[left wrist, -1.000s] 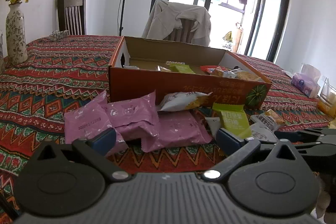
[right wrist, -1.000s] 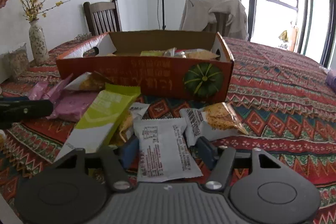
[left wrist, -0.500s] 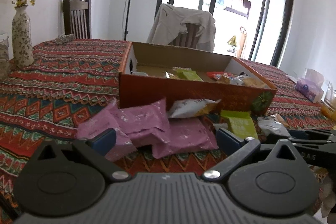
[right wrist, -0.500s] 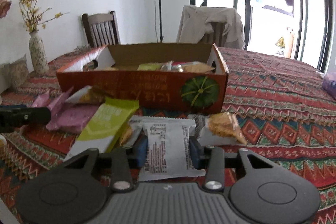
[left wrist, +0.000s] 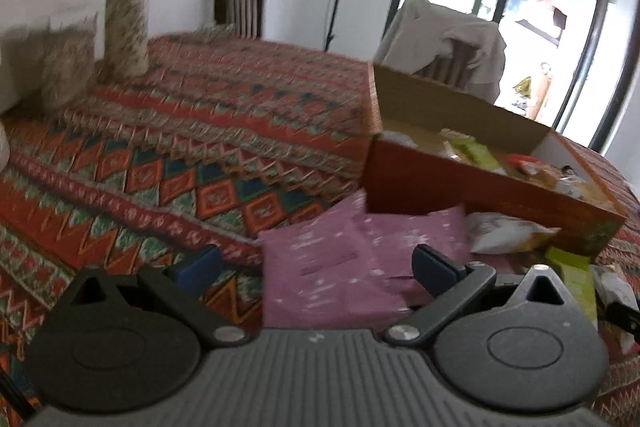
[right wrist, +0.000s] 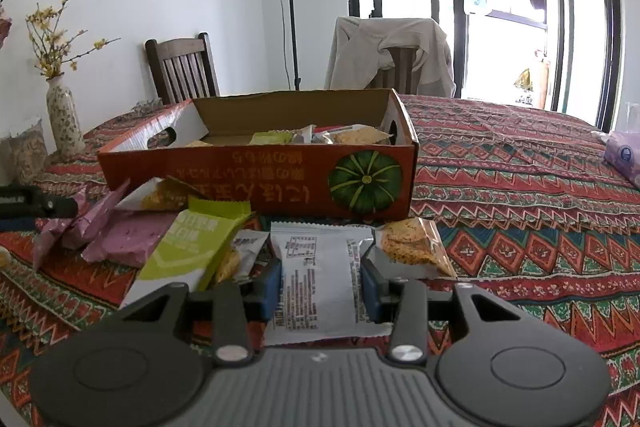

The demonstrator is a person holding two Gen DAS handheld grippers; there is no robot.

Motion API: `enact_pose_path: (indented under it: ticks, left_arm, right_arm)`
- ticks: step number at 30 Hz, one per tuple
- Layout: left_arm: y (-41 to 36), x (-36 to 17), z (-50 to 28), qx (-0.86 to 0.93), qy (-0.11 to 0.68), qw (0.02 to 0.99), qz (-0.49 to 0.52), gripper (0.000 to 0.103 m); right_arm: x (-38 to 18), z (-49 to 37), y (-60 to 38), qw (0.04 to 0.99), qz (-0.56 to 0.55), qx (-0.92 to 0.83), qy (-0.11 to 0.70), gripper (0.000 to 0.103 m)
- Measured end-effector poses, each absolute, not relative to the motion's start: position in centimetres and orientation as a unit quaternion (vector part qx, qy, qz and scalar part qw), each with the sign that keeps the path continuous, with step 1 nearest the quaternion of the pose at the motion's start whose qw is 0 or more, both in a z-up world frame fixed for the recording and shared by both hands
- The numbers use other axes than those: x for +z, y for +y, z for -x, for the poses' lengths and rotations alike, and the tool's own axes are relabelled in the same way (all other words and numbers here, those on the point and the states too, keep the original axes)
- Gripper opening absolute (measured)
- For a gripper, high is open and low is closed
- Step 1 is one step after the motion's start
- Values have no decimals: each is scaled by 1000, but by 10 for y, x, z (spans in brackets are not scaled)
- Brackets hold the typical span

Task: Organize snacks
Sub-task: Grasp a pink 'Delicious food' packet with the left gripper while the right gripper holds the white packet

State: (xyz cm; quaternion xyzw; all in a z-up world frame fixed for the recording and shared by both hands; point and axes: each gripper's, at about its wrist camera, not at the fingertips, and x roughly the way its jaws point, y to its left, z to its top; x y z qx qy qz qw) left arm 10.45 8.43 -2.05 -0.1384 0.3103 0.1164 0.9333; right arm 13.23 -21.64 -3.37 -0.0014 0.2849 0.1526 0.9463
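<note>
My left gripper [left wrist: 316, 263] hangs open over the pink packets [left wrist: 340, 267] beside the orange box [right wrist: 256, 175]. My right gripper [right wrist: 322, 283] has just clamped the white packet [right wrist: 318, 279] on the tablecloth [right wrist: 520, 227]. Next I'd lift it over the box's near wall, clearing the green packet [right wrist: 188, 247] and cracker pack [right wrist: 412, 243] alongside.

Daylight pours in through the glass doors [right wrist: 500, 7], which are blown out to white glare. The left wrist view is smeared by motion blur; the vase [left wrist: 126, 23] and tablecloth [left wrist: 200, 147] look soft. The right wrist view is sharp. Both bend strongly, with dark corners.
</note>
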Motion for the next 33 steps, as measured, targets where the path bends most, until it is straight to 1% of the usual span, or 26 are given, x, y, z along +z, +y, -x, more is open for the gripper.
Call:
enact_pose_path:
  ticks: [7, 9, 10, 12, 14, 16, 23, 33]
  left_arm:
    - [98, -28, -103, 114, 322, 920, 191, 103]
    - [96, -28, -103, 114, 322, 921, 190, 101]
    - [96, -28, -102, 114, 320, 921, 190, 98]
    - [95, -27, -100, 106, 315, 924, 192, 79]
    - [93, -25, -100, 87, 311, 926, 194, 66]
    - [87, -23, -99, 91, 306, 932, 172, 63]
    - [70, -16, -92, 100, 278, 949, 109, 62]
    - [38, 2, -81, 104, 206, 973, 5, 62]
  right_arm:
    - [-36, -133, -215, 945, 1, 152, 289, 40]
    - [-37, -133, -215, 945, 1, 153, 290, 41]
    - [-37, -133, -215, 945, 1, 153, 291, 40]
    - [-37, -134, -215, 944, 1, 153, 291, 41]
    - [-37, -134, -214, 945, 1, 152, 291, 41]
    - [-37, -134, -215, 945, 0, 151, 291, 41]
    - [-38, -134, -216, 945, -2, 150, 290, 41]
    - [-32, -132, -218, 951, -2, 145, 274, 41]
